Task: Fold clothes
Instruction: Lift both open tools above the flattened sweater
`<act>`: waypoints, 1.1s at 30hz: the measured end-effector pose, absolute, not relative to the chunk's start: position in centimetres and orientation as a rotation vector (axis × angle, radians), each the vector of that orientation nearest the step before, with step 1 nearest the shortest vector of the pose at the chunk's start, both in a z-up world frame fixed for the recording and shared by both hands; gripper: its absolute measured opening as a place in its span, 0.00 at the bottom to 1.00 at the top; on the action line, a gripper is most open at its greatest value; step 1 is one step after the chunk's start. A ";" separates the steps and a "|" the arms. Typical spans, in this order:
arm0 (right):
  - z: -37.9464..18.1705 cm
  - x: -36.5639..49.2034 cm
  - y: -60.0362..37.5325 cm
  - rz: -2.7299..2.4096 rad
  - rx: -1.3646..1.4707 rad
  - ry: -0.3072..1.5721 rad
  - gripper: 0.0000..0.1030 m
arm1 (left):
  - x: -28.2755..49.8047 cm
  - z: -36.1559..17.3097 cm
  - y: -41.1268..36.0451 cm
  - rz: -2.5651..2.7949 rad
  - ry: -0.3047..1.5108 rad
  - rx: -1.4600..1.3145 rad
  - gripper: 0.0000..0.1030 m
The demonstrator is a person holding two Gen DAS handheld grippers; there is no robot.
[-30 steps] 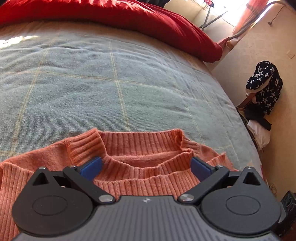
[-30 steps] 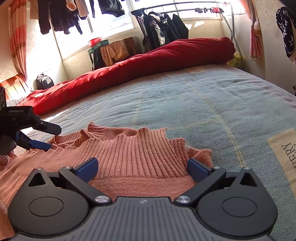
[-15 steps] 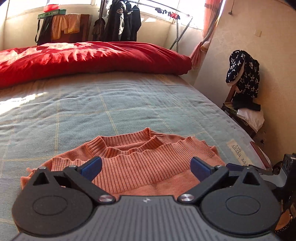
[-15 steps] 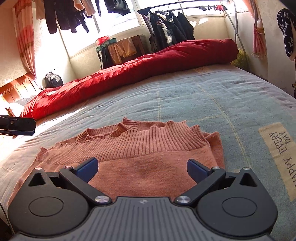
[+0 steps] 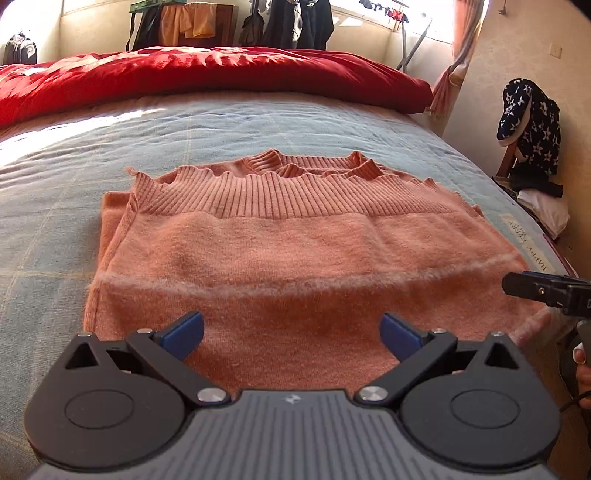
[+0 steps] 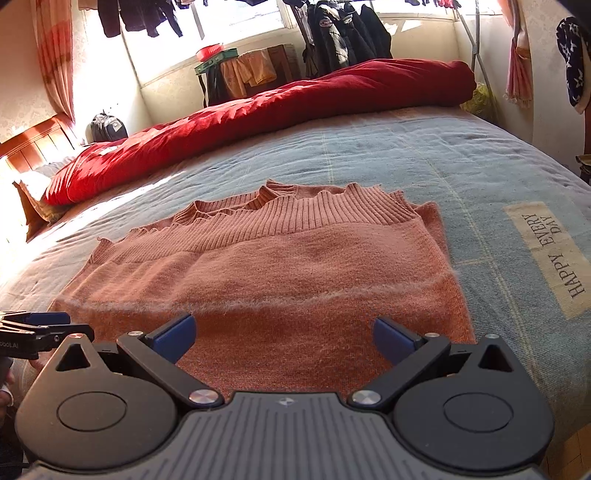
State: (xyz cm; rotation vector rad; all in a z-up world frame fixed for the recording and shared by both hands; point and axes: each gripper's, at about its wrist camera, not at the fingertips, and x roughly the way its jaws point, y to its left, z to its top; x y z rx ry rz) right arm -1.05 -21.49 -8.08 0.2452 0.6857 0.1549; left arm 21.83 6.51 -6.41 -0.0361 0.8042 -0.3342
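Observation:
An orange knit sweater [image 5: 295, 251] [image 6: 280, 273] lies folded flat on the blue-grey bedspread [image 5: 110, 147] [image 6: 461, 166], its ribbed hem resting over the collar at the far edge. My left gripper [image 5: 291, 332] hovers open over the sweater's near edge, nothing between its blue pads. My right gripper [image 6: 282, 334] is open too, above the near right part of the sweater. Each gripper shows at the edge of the other's view: the right one [image 5: 546, 291] at the sweater's right corner, the left one [image 6: 37, 328] at its left corner.
A rolled red duvet [image 5: 184, 77] [image 6: 258, 114] runs along the bed's far side. A "HAPPY EVERY DAY" label [image 6: 550, 254] is sewn on the bedspread to the right. A chair with a star-print garment [image 5: 528, 122] stands by the right wall. Clothes hang on a rack [image 6: 343, 33] by the window.
Both grippers have pulled back toward me from the collar end; the sweater, seen bunched close up before, now lies folded in half and flat. Both stayed open.

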 end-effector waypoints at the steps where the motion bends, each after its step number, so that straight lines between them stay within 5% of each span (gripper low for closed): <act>1: -8.0 -1.1 -21.5 0.155 0.248 0.687 1.00 | 21.3 -6.4 6.5 -0.331 0.797 -0.032 0.98; 33: -9.6 -5.1 -23.4 0.117 0.240 0.731 1.00 | 18.2 -6.8 7.7 -0.316 0.816 -0.127 0.98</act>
